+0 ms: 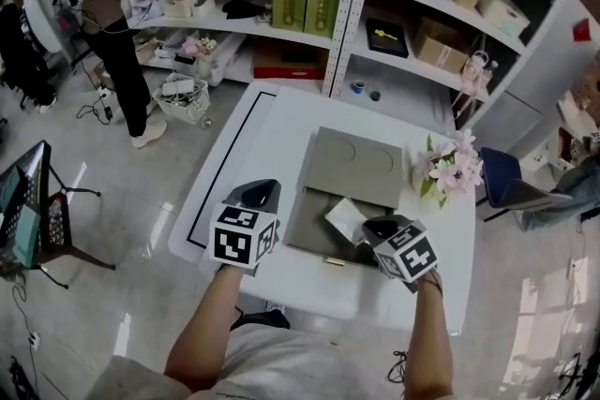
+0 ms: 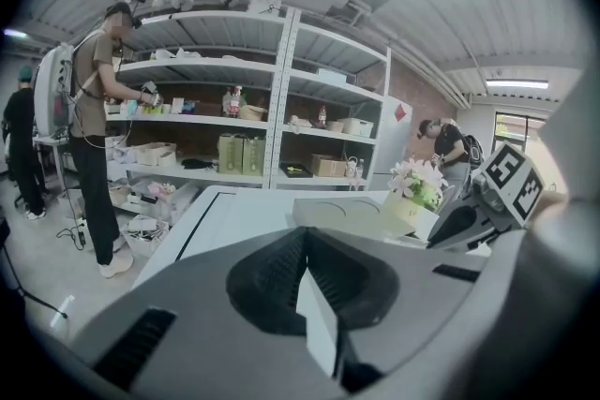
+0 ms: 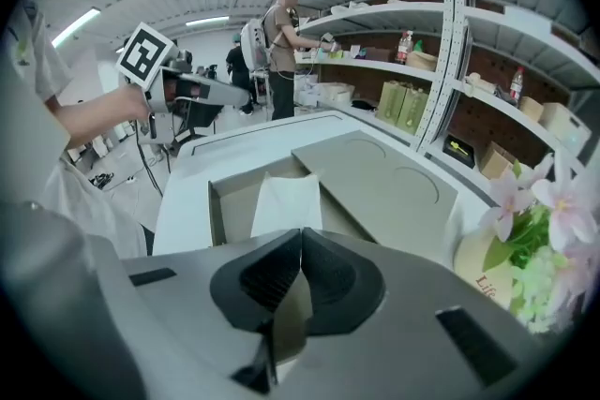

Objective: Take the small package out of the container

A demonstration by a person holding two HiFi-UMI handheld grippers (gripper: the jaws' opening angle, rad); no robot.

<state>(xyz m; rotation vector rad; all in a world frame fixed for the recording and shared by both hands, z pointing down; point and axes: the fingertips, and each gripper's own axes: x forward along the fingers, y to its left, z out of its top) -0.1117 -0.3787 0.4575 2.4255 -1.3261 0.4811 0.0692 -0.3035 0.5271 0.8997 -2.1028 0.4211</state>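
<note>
Right gripper [image 3: 300, 234]: jaws shut, pinching the near edge of the small white package [image 3: 286, 201]. The package sits tilted in the open grey box [image 1: 305, 225] on the white table [image 1: 272, 126]. I see the left gripper [image 2: 305, 234] with jaws together, empty, over the table left of the box.

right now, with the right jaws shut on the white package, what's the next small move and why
Probably lift the right gripper straight up a little: its jaws are shut on the near edge of the small package, whose far end lies inside the open container.
</note>
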